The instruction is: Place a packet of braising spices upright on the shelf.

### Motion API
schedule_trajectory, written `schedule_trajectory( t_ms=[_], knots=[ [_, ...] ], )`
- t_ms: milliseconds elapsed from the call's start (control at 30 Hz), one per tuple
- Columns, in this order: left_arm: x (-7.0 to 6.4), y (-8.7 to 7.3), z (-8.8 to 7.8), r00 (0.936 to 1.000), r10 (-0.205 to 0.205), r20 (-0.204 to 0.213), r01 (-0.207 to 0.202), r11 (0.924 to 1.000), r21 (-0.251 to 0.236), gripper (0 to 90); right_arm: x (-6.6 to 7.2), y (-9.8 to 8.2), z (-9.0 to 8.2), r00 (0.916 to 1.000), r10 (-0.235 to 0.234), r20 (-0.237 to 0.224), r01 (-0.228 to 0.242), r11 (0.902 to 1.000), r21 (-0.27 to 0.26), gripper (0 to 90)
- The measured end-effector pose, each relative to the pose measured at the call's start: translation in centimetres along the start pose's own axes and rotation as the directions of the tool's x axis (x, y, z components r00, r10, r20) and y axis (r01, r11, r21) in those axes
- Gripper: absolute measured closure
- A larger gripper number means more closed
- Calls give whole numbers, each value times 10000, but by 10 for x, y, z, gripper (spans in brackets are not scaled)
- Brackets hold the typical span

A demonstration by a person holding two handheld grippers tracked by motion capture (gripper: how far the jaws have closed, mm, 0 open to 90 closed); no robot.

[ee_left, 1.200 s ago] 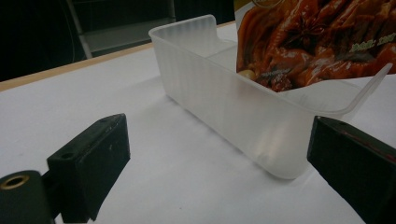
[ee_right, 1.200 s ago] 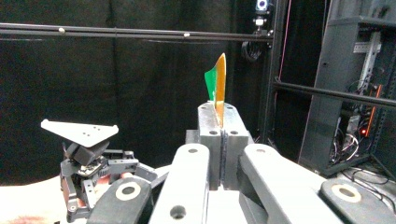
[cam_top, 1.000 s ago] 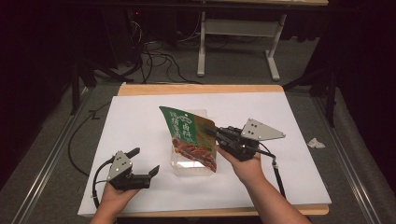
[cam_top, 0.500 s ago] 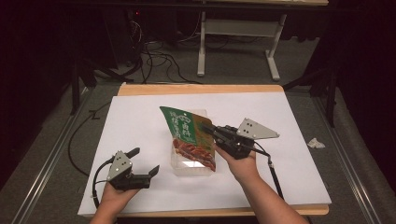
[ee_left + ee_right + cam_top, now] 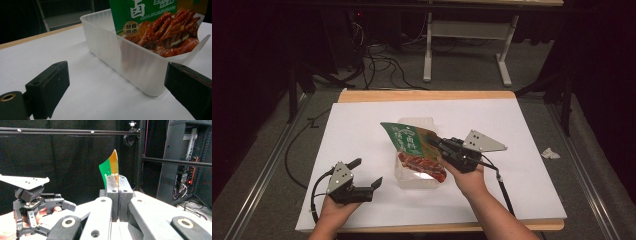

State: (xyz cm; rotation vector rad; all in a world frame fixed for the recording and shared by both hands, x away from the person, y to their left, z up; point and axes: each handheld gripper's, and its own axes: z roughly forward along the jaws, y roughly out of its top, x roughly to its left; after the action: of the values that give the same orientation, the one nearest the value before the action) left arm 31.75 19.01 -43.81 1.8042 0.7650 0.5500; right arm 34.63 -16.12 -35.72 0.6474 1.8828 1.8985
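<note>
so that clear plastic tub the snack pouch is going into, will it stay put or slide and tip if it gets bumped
The tub looks thin-walled and see-through, so it is probably very light and would likely slide on the smooth white sheet. The pouch leans tall out of it, pinched at its edge by the right gripper, so a sideways tug might tip it. Its rim may flex if squeezed.

We see a wooden table (image 5: 422, 95) in the middle of the frame, and a large white sheet (image 5: 522, 130) covers almost all of its top. Only a strip of wood is bare along the upper edge. Directly on the sheet, near the centre, stands a clear plastic tray (image 5: 414, 180). The left hand (image 5: 334, 212) rests at the lower left.
</note>
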Motion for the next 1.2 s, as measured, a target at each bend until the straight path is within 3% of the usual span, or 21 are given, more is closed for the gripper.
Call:
schedule_trajectory(
  t_ms=[533, 767, 1200],
  knots=[
    [0, 0, 1, 10000, 39, -1, -39, 10000, 68, 67, -2, -5, -6, 9998, 97, 197, -98, 9999, 89, 900],
    [-1, 0, 1, 10000, 55, -20, -55, 10000, 56, 68, -10, -13, -18, 9981, 344, 514, -354, 9992, 170, 900],
    [-1, -1, 1, 10000, 35, -61, -34, 9999, 128, 71, -13, -25, -35, 9951, 378, 910, -414, 9984, 380, 900]
  ],
)
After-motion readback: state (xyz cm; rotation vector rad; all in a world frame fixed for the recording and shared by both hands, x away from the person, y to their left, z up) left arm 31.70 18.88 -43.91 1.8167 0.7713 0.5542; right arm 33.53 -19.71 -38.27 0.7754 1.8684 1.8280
